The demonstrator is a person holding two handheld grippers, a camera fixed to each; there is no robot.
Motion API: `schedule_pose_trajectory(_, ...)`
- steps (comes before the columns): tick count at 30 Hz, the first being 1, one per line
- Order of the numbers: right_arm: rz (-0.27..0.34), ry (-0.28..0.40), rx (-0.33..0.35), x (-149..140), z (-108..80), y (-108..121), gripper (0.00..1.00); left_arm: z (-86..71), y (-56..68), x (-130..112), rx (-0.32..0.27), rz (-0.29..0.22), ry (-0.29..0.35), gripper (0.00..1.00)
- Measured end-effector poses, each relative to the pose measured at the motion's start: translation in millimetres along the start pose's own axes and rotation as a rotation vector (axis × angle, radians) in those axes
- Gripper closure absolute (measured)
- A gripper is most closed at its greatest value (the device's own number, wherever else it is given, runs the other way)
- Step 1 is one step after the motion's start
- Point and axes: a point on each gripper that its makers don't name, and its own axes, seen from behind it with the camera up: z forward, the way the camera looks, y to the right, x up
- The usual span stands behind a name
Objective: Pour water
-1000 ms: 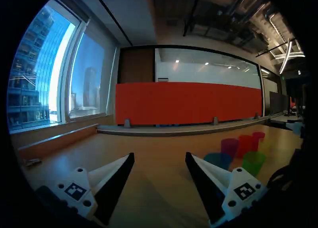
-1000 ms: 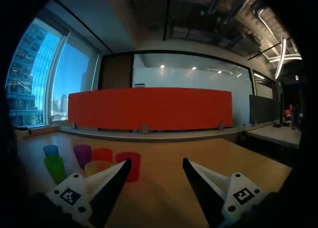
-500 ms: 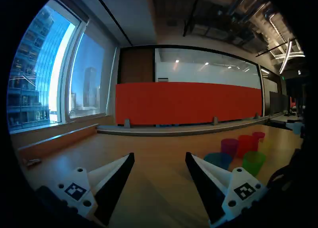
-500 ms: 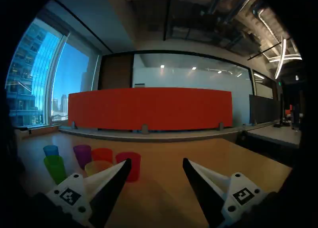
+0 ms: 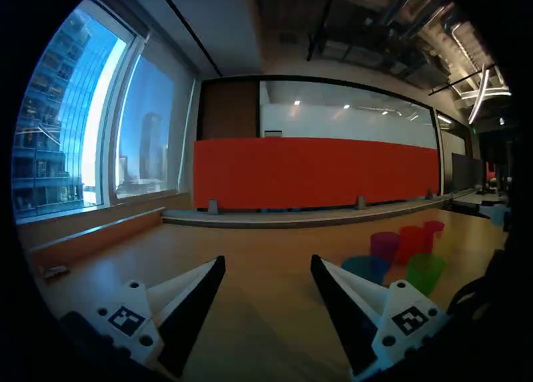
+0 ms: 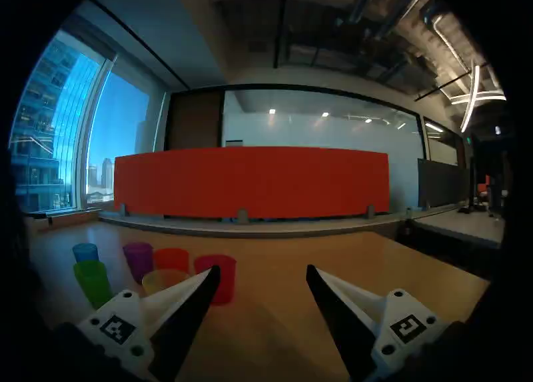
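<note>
Looks like no pouring's started: left gripper [image 5: 267,259] and right gripper [image 6: 262,269] both gape empty, cups [image 6: 141,259] untouched just ahead between them.

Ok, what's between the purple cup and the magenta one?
In the right gripper view, the orange cup, with the yellow cup just in front of it.

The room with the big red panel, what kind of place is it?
Probably a high-rise office: long wooden desk with a red-orange divider panel, tall glass windows facing city towers, exposed ceiling pipes.
</note>
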Motion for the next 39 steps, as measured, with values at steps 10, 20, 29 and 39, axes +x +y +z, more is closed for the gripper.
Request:
schedule_pose_trajectory(10,0.000,0.000,0.000,-0.2,-0.1,0.0,0.00,-0.6,-0.6,-0.2,0.000,0.000,0.000,0.05)
schedule_pose_trajectory(20,0.000,0.000,0.000,0.4,0.7,0.1,0.00,-0.2,0.1,0.2,0.000,0.001,0.000,0.05)
schedule_pose_trajectory(29,-0.001,0.000,-0.001,0.5,-0.1,0.2,0.00,-0.2,0.4,-0.2,0.000,0.001,0.000,0.05)
schedule_pose_trajectory(39,-0.001,0.004,0.000,4.9,0.5,1.7,0.00,0.8,-0.3,-0.9,0.000,0.005,-0.013,0.05)
